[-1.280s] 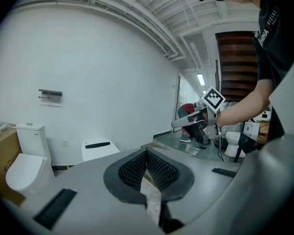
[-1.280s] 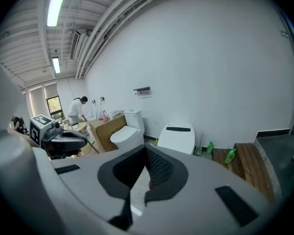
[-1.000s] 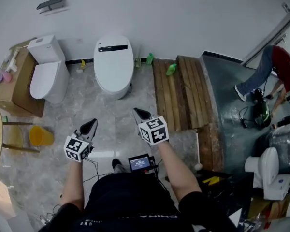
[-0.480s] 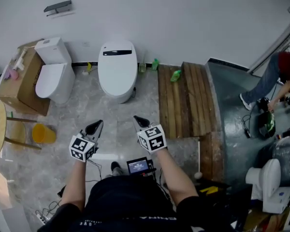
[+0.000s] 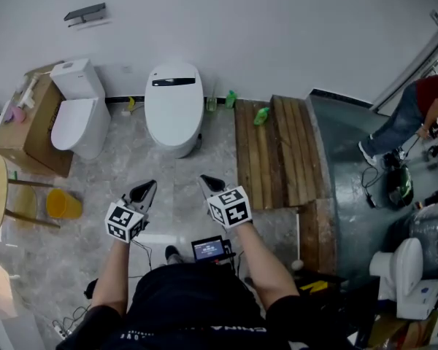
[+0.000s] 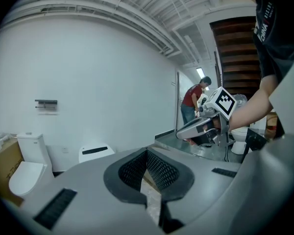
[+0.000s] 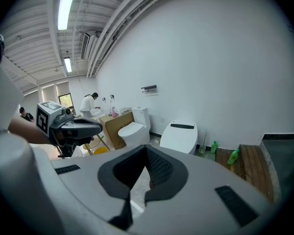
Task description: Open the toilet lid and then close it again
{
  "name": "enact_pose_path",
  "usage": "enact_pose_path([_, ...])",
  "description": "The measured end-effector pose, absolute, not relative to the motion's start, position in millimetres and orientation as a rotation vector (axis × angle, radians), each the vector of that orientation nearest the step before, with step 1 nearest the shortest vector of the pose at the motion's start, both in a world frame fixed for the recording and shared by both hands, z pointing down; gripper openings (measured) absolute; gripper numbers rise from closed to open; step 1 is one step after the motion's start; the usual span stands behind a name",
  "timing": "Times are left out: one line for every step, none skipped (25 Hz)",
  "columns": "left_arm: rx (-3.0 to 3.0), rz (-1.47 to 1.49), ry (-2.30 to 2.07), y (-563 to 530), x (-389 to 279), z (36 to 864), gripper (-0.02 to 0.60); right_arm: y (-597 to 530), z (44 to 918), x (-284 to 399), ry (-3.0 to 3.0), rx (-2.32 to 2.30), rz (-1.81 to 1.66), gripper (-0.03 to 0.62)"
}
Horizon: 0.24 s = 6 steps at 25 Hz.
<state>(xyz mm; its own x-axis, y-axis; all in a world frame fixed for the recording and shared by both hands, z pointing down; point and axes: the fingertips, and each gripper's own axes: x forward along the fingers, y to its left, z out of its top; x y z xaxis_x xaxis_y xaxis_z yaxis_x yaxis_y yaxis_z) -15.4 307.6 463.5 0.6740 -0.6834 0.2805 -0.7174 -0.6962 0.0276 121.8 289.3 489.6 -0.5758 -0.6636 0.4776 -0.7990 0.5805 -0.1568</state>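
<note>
The smart toilet (image 5: pixel 174 111) stands against the wall (image 5: pixel 277 28), a tank toilet (image 5: pixel 74 119) and a cardboard box (image 5: pixel 22 130) to its left, a wooden platform (image 5: pixel 277 152) to its right.

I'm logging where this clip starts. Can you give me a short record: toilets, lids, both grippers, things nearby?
middle toilet: against the wall, lid down
left toilet: has a tank, lid down, beside a cardboard box
left gripper: shut, empty, well short of the middle toilet
right gripper: shut, empty, also short of it
task: lid not yet touched
nearby: yellow bucket, wooden platform, green bottle
</note>
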Motion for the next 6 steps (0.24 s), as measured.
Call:
enact_pose_path([2.753,0.381,-1.155,307.8,-14.6,463.8,0.009,289.7,489.5,122.0,-2.447,1.186,0.512,0.012])
enact_pose_path([2.756,0.386,-1.154,307.7,-14.3,464.2,0.009,290.0,489.5,122.0,-2.446,1.187,0.516,0.012])
enact_pose_path([2.758,0.39,-1.152,307.4,-14.0,464.5,0.009,289.9,489.5,122.2,-2.444,1.188,0.519,0.012])
enact_pose_path([2.76,0.395,-1.15,307.0,-13.4,464.7,0.009,289.7,489.4,122.6,-2.444,1.189,0.523,0.012])
enact_pose_path([2.763,0.4,-1.147,306.6,-12.8,464.8,0.009,289.3,489.1,123.1,-2.444,1.191,0.526,0.012])
enact_pose_path([2.765,0.405,-1.144,306.2,-12.0,465.0,0.009,288.9,488.9,123.7,-2.444,1.194,0.53,0.012])
